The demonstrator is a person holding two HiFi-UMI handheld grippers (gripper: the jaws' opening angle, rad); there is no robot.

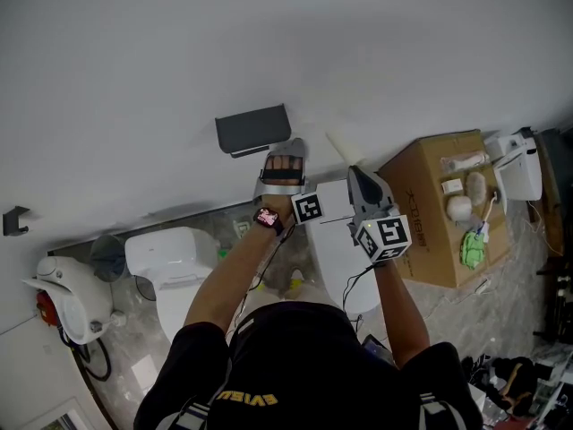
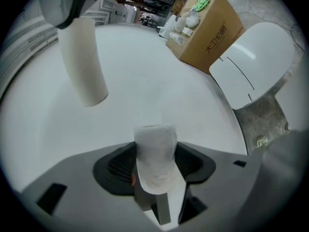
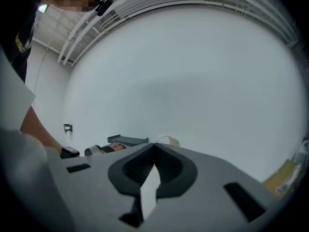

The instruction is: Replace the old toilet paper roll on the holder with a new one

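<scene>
At the wall holder [image 1: 253, 130]: left hand-held gripper [image 1: 286, 149] clamps the new roll [image 2: 154, 153] just beside it. Right hand-held gripper [image 1: 355, 173] is pinched shut on the old tube [image 1: 340, 147] (already off). Next, probably: seat the roll squarely.

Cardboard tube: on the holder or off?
Off. The cardboard tube is pinched in the right gripper, apart from the holder.

White roll [image 2: 154, 151], pale tube [image 2: 84, 62] gripped, grey holder [image 1: 253, 131]
</scene>
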